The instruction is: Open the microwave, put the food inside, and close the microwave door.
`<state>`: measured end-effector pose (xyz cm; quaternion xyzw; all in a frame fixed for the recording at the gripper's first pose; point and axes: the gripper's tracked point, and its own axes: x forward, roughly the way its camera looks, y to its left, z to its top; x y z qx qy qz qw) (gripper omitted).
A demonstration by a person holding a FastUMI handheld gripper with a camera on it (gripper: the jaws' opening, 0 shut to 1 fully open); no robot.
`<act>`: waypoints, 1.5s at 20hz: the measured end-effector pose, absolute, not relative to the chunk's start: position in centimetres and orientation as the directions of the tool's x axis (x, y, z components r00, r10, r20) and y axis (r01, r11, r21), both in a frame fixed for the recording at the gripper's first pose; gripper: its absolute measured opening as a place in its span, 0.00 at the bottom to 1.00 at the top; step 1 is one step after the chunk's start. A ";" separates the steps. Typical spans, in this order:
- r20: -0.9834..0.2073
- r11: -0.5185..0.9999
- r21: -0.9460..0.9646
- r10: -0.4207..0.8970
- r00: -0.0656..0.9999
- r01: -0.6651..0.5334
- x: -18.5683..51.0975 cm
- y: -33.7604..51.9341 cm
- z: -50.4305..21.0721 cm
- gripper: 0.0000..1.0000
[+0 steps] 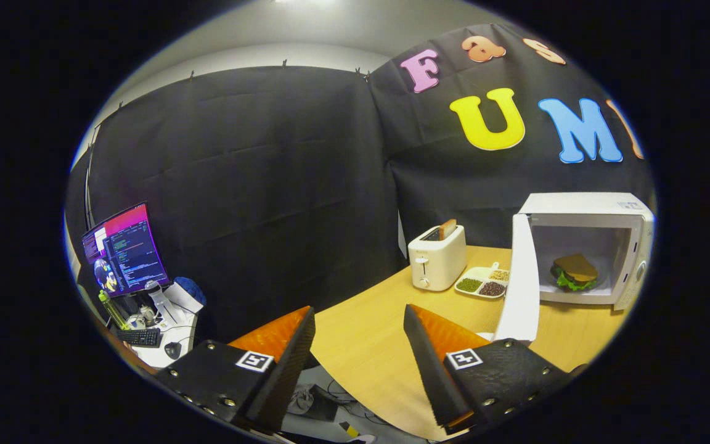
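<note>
The gripper (359, 320) hung nearest, its fingers (296, 345) spread wide with nothing between them, poised over the near edge of the worktop (367, 345). Beyond the right finger stood the microwave (583, 246), its door (522, 277) swung open toward the fingers. Inside sat the sandwich (574, 272), on the floor of the cavity. Left of the microwave stood a toaster (436, 258) with a slice of bread (447, 229) upright in its slot. Between toaster and door lay a divided tray (483, 282) of beans and grains. Far off to the left, past the worktop, a monitor (126, 250) glowed above a keyboard (139, 337).
</note>
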<state>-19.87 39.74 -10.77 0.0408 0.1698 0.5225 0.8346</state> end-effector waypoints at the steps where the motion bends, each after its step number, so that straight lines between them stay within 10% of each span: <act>1: -0.262 0.461 0.240 0.878 0.400 -0.854 -19.7 40.1 -11.7 0.80; 7: -0.355 0.592 0.172 0.783 0.512 -0.787 -16.0 40.1 -16.9 0.01; 30: -0.414 0.812 0.075 0.553 0.723 -0.578 -6.2 24.1 -17.1 0.01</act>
